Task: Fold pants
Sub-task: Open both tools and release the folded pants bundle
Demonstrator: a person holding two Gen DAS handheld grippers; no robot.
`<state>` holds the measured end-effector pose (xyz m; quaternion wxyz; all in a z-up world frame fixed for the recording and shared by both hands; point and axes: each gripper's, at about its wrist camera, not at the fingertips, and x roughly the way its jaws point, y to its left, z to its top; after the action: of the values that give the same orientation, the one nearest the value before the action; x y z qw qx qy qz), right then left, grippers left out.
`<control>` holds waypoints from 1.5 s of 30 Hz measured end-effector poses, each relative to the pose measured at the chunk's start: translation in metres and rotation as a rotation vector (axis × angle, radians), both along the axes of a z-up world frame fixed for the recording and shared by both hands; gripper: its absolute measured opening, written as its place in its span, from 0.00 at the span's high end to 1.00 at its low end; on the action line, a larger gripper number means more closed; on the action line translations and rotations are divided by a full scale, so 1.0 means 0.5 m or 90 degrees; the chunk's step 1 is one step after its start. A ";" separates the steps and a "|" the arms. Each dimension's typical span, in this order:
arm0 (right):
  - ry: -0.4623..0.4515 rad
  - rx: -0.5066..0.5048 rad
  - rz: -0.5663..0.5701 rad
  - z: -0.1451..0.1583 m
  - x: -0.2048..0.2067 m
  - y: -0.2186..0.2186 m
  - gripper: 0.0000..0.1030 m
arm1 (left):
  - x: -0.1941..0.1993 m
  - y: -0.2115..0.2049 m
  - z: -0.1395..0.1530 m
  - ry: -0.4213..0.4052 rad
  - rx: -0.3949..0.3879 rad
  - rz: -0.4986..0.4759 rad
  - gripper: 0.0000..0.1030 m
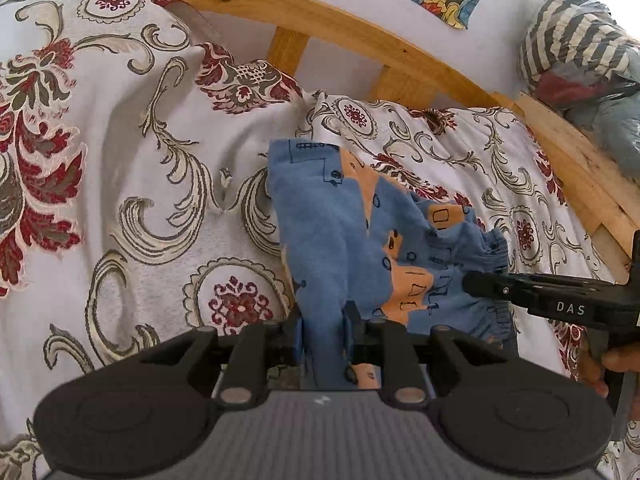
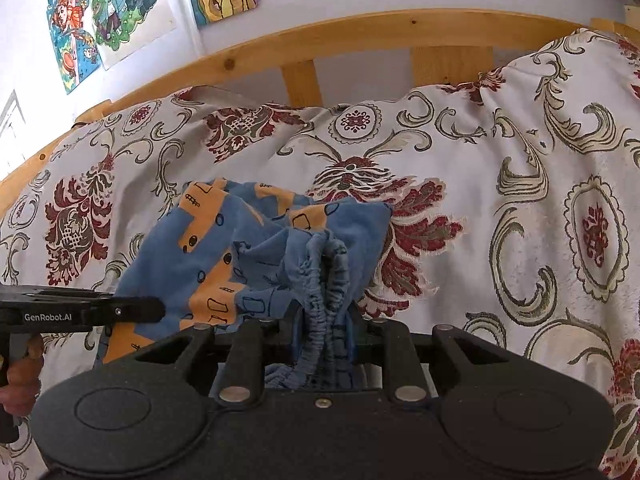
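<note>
Pinching blue cloth at six o'clock, the left gripper (image 1: 323,334) holds the truck-print pants (image 1: 360,236) over the floral bedspread (image 1: 132,184); the right gripper (image 2: 326,334) clamps the elastic waistband (image 2: 326,280), probably so a fold lands flat.

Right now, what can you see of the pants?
The pants are small, of soft blue knit with orange vehicle prints and a gathered elastic waistband. They lie crumpled on the bedspread. The left gripper is shut on a blue fold; the right gripper is shut on the waistband.
</note>
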<state>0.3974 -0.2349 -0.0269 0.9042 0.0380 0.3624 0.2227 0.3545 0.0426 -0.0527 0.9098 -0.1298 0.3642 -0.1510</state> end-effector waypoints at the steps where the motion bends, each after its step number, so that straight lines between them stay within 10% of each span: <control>1: 0.000 -0.001 0.000 -0.001 0.001 0.000 0.78 | 0.000 0.000 0.000 0.000 0.000 0.000 0.79; 32: -0.001 -0.009 -0.024 0.012 -0.012 -0.006 0.61 | 0.002 -0.005 0.008 0.014 0.006 0.011 0.70; 45: -0.070 -0.016 -0.064 0.063 -0.091 -0.009 0.10 | -0.062 -0.012 0.051 -0.031 0.029 0.057 0.14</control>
<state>0.3521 -0.2395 0.0044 0.9332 0.0323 0.3127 0.1743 0.3233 0.0365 -0.0271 0.9269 -0.1219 0.3391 -0.1048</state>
